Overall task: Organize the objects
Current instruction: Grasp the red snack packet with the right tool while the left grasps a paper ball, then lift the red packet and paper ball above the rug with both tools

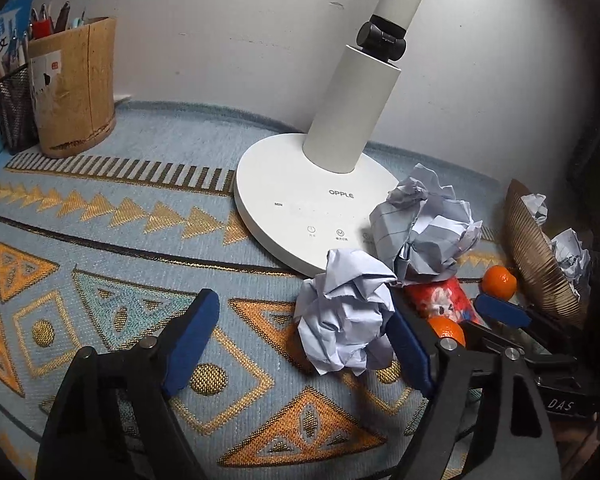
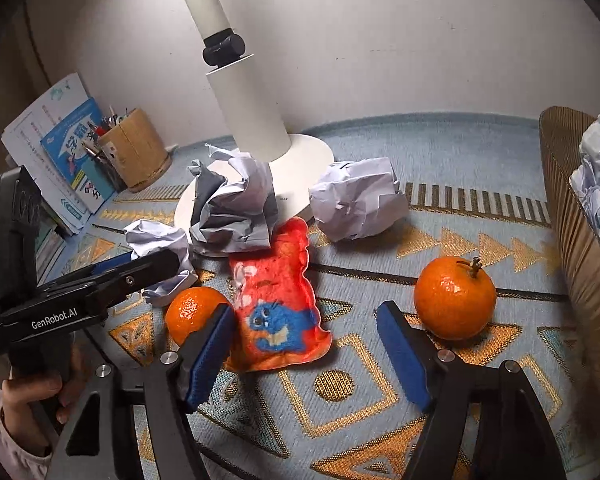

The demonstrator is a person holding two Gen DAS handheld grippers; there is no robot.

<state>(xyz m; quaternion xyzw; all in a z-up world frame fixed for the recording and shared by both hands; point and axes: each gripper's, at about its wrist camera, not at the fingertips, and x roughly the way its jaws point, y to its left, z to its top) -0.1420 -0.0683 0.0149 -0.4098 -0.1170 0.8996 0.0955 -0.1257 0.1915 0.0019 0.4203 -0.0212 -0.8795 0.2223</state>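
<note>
Loose paper balls: three. One (image 1: 346, 316) is lying between the left gripper's (image 1: 300, 350) wide-apart pads, touching the right pad (image 1: 410, 354); one (image 1: 424, 228) is resting on the lamp base (image 1: 300, 200); the third (image 2: 358, 200), showing only in the right view, is lying on the cloth (image 2: 440, 152) beside the base. More balls (image 2: 598, 172) are sitting in the gold bowl (image 2: 572, 216).

Tangerines: two, one (image 2: 194, 312) beside the red pouch (image 2: 278, 296), one (image 2: 454, 298) nearer the bowl.

Pen holders: two, showing clearly in the left view only, cardboard (image 1: 76, 88) and mesh (image 1: 14, 112).

Right gripper (image 2: 306, 354): jaws standing wide apart, gripping nothing, over the pouch's lower end.
</note>
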